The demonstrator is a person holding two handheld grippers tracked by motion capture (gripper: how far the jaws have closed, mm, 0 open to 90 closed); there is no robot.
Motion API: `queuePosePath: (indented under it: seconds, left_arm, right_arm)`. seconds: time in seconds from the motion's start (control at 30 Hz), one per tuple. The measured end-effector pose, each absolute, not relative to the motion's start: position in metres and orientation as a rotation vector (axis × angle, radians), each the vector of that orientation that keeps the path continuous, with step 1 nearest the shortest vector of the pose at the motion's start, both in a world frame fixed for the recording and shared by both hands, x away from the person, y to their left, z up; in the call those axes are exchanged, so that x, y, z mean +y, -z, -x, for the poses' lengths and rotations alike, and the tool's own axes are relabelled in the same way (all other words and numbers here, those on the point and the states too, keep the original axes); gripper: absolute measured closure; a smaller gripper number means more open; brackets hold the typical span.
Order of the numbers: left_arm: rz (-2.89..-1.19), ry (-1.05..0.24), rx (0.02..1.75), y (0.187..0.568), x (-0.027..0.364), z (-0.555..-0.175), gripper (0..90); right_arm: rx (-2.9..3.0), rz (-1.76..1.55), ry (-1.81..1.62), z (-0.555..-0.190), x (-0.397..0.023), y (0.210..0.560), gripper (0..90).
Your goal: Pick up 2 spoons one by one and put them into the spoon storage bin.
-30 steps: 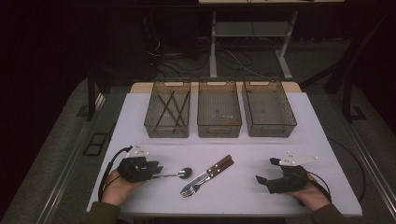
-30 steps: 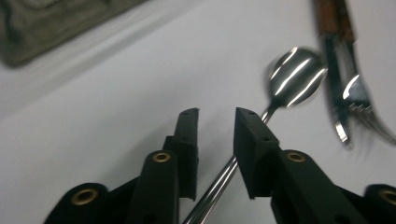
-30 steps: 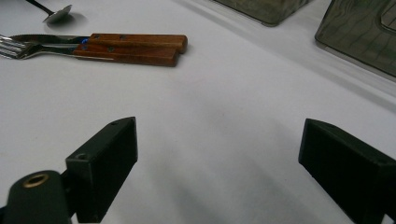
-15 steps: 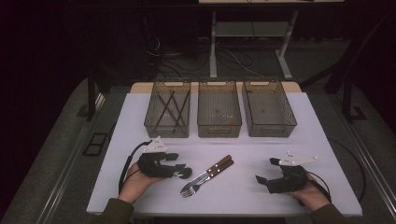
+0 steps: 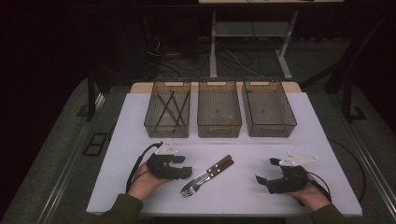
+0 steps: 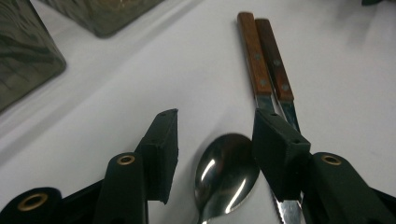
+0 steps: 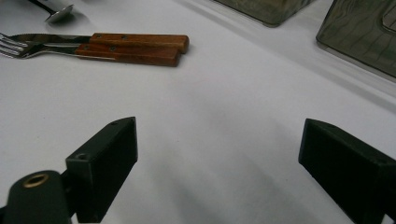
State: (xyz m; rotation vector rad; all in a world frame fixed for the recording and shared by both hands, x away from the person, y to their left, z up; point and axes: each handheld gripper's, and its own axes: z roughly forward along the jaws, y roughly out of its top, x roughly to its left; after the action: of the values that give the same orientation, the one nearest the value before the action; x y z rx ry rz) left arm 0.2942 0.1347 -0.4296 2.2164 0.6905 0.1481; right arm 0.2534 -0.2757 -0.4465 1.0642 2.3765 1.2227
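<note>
Left claw (image 6: 214, 140) low over the white desk (image 5: 327, 140), jaws partly apart after just opening wider, nothing pinched. Spoon (image 6: 226, 175) lying bowl-up on the desk between the two black pads, touching neither so far as can be told. Right pad of that claw just over the metal shanks of two wooden-handled pieces of cutlery (image 6: 266, 60), which lie side by side, handles touching and pointing away from the claw. From above: left claw (image 5: 183, 167) at the near left of the desk, held by a hand (image 5: 142, 182) coming in from the bottom edge, cable trailing back; the wooden-handled pair (image 5: 208, 175) just to its right, set on a slant, fork tines nearest the person.

Right claw (image 7: 217, 154) wide open and empty, pads well apart above bare desk. From above: right claw (image 5: 267, 170) at the near right, well apart from the cutlery.

Three clear bins in a row along the far side of the desk: left bin (image 5: 152, 122) with dark thin sticks crossed inside, middle bin (image 5: 219, 128) and right bin (image 5: 268, 128) beside it.
</note>
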Motion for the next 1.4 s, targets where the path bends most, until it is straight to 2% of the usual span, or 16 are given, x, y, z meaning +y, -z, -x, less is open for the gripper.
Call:
queuePosePath:
  seconds: [0.6,1.13,1.4]
  left_arm:
    - [-2.305,-0.124,0.678,0.441,0.133,-0.293,52.2]
    - [-2.380,-0.133,0.598,0.440,0.131,-0.287,60.5]
    - [-2.416,-0.161,0.602,0.437,0.137,-0.281,69.1]
  right_arm:
    - [2.374,-1.068,-1.221,-0.254,-0.276,0.447,11.3]
    - [2.369,-1.067,-1.222,-0.254,-0.276,0.446,11.3]
    - [2.368,-1.068,-1.222,-0.254,-0.277,0.446,11.3]
